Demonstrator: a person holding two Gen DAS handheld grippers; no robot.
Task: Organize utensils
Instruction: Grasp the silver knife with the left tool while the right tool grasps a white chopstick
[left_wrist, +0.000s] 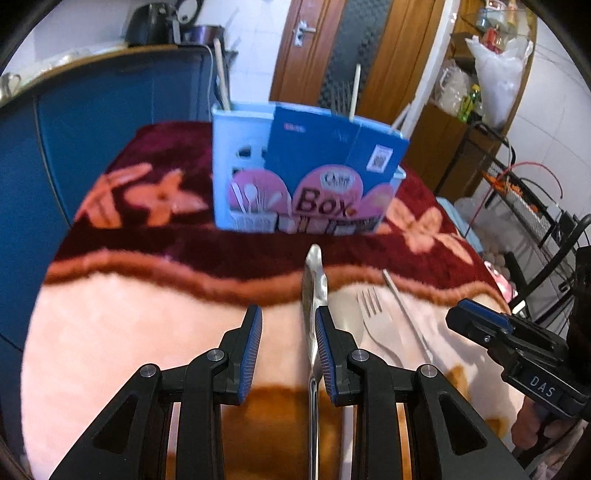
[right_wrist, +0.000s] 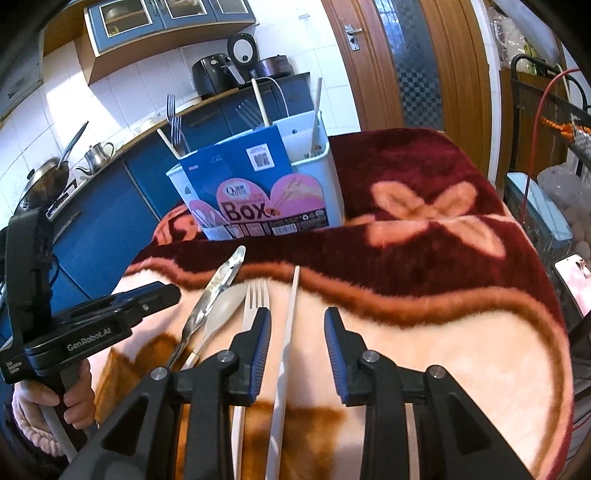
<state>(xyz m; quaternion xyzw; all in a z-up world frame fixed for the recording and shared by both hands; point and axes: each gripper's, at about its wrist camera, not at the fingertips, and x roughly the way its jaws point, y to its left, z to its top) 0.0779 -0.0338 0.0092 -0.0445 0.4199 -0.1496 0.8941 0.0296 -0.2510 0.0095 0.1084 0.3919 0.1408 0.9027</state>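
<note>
Jaws on both tools stand partly open and hold nothing. The left gripper (left_wrist: 288, 328) hangs low over the counter, which wears a fuzzy pink and dark red blanket with flowers (right_wrist: 424, 206). A shiny silver metal butter knife (left_wrist: 314, 280) lies between its jaws, right beside the right-hand pad; I cannot tell if that pad touches it. The right gripper (right_wrist: 297, 328) hangs over a long thin pale chopstick (right_wrist: 291, 314), which runs between its jaws without the pads squeezing it.

All the loose things lie side by side near the front edge of the counter. I count one knife, one pale spoon with a round bowl (right_wrist: 225, 302), one pale fork with four prongs (right_wrist: 255, 302) and one chopstick. That makes four. At the back edge stands one light blue plastic utensil box with a blue and pink card on its front (right_wrist: 258, 192). A fork and a few sticks already poke up out of it.

I think the knife is stiff, a bit heavy and slippery, so the flat middle of it is a good place to pinch. The chopstick looks light, stiff and thin. It could roll or slip, and the soft blanket may let it sink, so pinch it near the middle and squeeze firmly.
</note>
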